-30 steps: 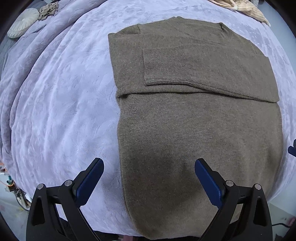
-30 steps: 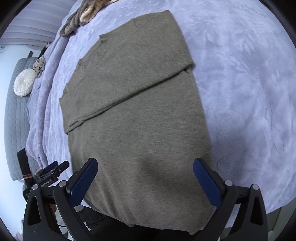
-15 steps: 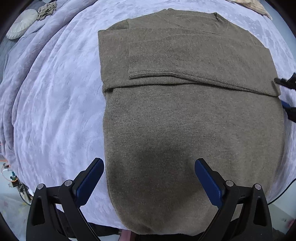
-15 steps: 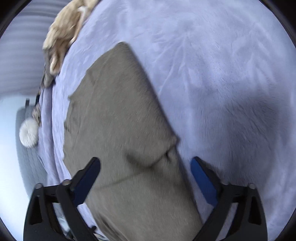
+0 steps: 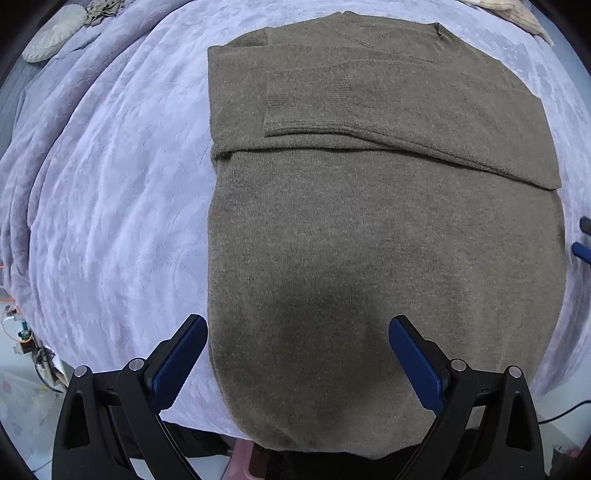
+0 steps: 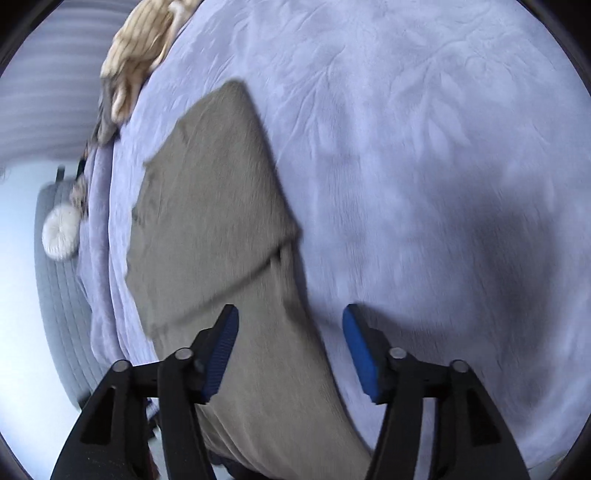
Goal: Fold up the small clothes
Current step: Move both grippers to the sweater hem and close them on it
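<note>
Right gripper sits low at the sweater's right edge, no longer centred over its hem. Its jaws have just been reopening after narrowing, nothing pinched between them. Left gripper is shifted slightly toward the sweater's left edge.

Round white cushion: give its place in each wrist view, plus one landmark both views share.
Left wrist view: the round white cushion lies at the top left corner, beyond the lilac blanket.
Right wrist view: it sits at the left edge, about halfway down, blurred.
Shared landmark: the folded sleeve edge across the brown sweater.
</note>
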`<state>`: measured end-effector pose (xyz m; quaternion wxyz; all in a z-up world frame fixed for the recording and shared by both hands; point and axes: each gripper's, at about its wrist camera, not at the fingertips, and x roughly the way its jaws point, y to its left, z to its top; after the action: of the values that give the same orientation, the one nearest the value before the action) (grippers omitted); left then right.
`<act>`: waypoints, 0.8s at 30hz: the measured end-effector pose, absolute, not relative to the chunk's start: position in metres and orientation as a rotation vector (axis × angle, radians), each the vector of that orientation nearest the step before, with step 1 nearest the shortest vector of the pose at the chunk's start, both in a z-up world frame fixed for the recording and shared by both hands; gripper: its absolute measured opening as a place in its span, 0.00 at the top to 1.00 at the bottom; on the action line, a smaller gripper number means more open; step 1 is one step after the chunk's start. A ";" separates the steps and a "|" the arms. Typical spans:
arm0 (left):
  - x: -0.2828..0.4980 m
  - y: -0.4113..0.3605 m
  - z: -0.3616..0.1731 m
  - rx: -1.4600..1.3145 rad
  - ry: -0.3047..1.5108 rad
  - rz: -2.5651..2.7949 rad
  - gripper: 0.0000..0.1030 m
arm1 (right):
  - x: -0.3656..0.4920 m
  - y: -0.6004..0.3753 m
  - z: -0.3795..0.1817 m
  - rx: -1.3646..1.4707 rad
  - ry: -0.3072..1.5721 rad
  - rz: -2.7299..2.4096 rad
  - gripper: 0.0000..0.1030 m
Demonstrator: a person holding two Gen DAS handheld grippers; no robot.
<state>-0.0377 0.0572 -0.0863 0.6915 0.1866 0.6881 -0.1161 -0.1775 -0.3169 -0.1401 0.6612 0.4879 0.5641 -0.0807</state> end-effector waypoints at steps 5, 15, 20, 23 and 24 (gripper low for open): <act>-0.071 0.067 -0.083 0.345 1.545 -0.211 0.04 | -0.198 -0.284 -0.146 1.009 1.374 -0.050 0.38; -0.116 0.127 -0.102 0.295 1.626 -0.254 0.04 | -0.256 -0.215 -0.160 0.976 1.480 0.177 0.38; -0.130 0.167 -0.133 0.209 1.695 -0.314 0.04 | -0.294 -0.177 -0.180 0.987 1.540 0.122 0.38; -0.137 0.179 -0.155 0.166 1.725 -0.348 0.04 | -0.307 -0.160 -0.192 0.998 1.527 0.087 0.38; -0.139 0.181 -0.162 0.159 1.744 -0.346 0.04 | -0.307 -0.155 -0.197 0.990 1.523 0.068 0.38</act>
<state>-0.1389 0.1807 -0.1617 0.6273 0.0692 0.7608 -0.1510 -0.3074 -0.1548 -0.1967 0.6145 0.4297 0.6610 0.0293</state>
